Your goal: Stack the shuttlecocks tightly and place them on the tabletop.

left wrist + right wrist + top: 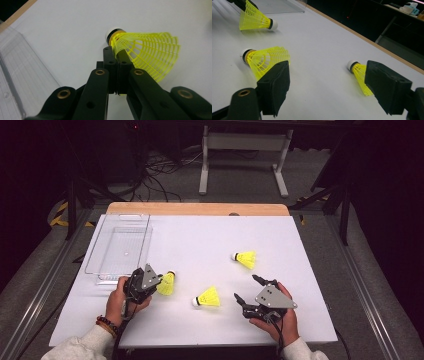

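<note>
From the high view I have my left hand (pixel 121 301) low at the near left of the white bench (pixel 210 237), wrist bent so the left gripper (pixel 156 282) points level toward the right, its grey plate tilted up. My right hand (pixel 280 317) rests near the front right edge, and the right gripper (pixel 246 289) points toward the far left across the bench. The clear plastic tray (pixel 120 247) stands at the far left of the bench, just beyond the left gripper, and I see nothing lying in it. In the left gripper view the jaws are clenched together on the mesh skirt of the first shuttlecock (pixel 146 53), pinching its edge near the cork end, with the white cork tip pointing away from the jaws and the skirt flaring off to one side. The right gripper's jaws stand released and wide, with nothing between the pads. In the right gripper view the second shuttlecock (pixel 265 58) lies on the bench just beyond one jaw, and the third shuttlecock (pixel 359 73) lies just beyond the other, both on their sides and well apart from each other.
</note>
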The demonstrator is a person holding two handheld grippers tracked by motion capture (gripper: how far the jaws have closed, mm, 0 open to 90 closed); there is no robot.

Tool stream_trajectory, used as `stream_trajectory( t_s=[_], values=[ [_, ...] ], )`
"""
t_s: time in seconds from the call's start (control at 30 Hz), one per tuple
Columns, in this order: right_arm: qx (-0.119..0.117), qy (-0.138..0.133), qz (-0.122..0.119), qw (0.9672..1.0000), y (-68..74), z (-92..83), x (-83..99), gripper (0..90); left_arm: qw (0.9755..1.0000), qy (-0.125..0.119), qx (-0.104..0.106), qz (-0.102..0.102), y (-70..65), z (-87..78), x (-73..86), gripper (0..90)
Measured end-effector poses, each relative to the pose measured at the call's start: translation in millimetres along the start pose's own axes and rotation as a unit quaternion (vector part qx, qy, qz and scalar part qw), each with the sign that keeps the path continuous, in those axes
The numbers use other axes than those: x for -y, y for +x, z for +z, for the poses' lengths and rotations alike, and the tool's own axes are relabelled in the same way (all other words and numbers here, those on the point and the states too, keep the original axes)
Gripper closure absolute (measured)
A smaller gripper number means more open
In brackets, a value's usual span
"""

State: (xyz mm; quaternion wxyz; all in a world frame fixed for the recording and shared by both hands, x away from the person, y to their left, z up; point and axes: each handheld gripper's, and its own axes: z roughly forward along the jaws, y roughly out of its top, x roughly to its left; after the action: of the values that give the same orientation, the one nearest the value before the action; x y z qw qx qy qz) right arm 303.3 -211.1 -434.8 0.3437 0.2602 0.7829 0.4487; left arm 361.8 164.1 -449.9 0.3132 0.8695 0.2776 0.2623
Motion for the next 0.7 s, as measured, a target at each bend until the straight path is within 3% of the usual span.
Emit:
stream_trajectory(
  t_s=[0.13, 0.7],
  values=[
    [0.001, 0.0, 0.001, 1.0, -0.3, -0.4, 0.1, 21.7, 1.0, -0.002, 0.001, 0.007, -0.3, -2.8, 0.0, 89.2],
    [0.001, 0.001, -0.001, 1.0, -0.6, -0.7, 0.2, 21.8, 1.0, -0.001, -0.009, -0.002, 3.7, -20.2, 3.5, 89.1]
  ],
)
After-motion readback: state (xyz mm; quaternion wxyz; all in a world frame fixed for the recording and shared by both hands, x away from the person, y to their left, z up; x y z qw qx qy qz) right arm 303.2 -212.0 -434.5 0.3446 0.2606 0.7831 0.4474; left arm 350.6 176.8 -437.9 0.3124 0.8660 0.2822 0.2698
